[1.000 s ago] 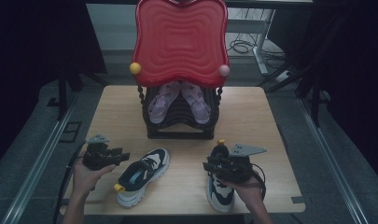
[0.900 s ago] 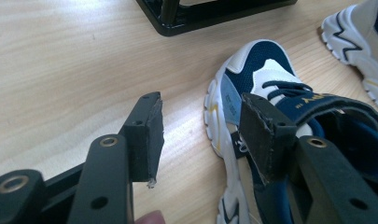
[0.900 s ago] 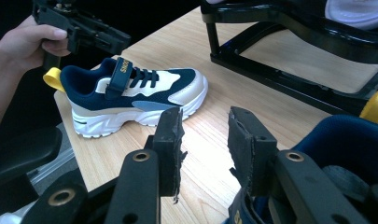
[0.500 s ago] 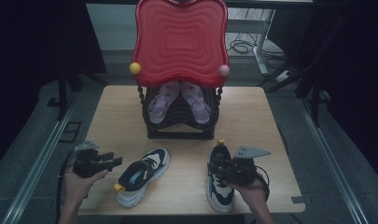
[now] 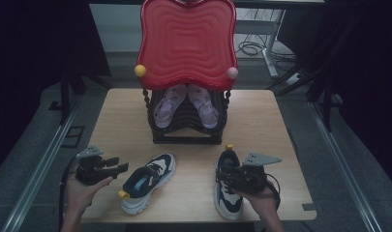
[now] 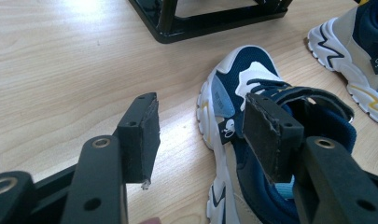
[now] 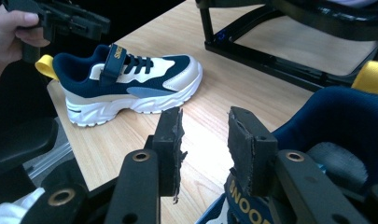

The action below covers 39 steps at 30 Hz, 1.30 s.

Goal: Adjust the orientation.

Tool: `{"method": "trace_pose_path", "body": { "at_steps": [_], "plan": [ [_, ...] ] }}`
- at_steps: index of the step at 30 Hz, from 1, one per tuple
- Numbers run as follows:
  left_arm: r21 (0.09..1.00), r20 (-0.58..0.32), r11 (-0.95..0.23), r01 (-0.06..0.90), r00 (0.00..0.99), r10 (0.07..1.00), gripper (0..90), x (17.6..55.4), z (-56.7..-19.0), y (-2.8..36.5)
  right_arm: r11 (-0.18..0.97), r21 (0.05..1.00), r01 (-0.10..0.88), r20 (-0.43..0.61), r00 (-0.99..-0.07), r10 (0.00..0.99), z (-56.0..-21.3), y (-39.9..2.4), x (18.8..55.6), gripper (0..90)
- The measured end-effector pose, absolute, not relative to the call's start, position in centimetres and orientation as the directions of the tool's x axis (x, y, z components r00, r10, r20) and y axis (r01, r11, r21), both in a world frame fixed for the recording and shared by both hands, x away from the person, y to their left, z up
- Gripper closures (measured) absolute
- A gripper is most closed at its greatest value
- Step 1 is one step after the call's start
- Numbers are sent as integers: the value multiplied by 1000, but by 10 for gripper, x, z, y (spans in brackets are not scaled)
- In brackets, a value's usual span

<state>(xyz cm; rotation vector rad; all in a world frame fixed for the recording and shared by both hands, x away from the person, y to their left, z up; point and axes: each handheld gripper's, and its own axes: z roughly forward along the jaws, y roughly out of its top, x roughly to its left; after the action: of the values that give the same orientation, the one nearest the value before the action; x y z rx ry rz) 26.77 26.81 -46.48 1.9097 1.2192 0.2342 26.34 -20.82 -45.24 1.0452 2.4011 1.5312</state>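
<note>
Two navy, white and beige sneakers lie on the wooden table (image 5: 261, 121). The left shoe (image 5: 147, 181) has a yellow heel tab and points toward the rack. My left gripper (image 5: 121, 167) sits just left of it, apart from it. In the left gripper view its jaws (image 6: 203, 135) have just been opening and stand open, with nothing between the pads; the left shoe (image 6: 242, 79) lies just beyond the right pad. My right gripper (image 5: 225, 174) hovers over the right shoe (image 5: 227, 193). In the right gripper view its pads (image 7: 205, 149) stand apart over bare wood, beside that shoe's collar (image 7: 336, 121).
A black shoe rack (image 5: 184, 137) stands at the table's middle back with a pair of pink shoes (image 5: 165, 104) in it and a red wavy tray (image 5: 186, 43) on top. Bare wood lies between the two sneakers. The near table edge runs right below both hands.
My left gripper has drawn back a little to the left, away from the left shoe's heel. The right gripper and both shoes have stayed where they were.
</note>
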Motion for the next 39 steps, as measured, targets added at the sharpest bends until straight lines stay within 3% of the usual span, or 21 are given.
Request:
{"method": "trace_pose_path", "body": {
  "at_steps": [7,12,17,28,39],
  "plan": [
    [733,-266,-174,657,513,816,450,268,-464,267,292,819,494,250,-765,594,-456,-200,258,709],
    [744,-272,-166,648,519,810,446,265,-461,270,336,792,509,241,-767,594,-464,-195,246,834],
    [734,-271,-169,658,512,815,446,265,-462,268,372,764,528,236,-764,600,-472,-194,238,897],
    [725,-266,-183,664,515,815,446,264,-463,264,555,653,515,157,-809,566,-473,-166,239,900],
    [721,-271,-179,669,510,816,447,264,-464,267,662,547,512,109,-828,550,-485,-157,240,900]
  ]
}}
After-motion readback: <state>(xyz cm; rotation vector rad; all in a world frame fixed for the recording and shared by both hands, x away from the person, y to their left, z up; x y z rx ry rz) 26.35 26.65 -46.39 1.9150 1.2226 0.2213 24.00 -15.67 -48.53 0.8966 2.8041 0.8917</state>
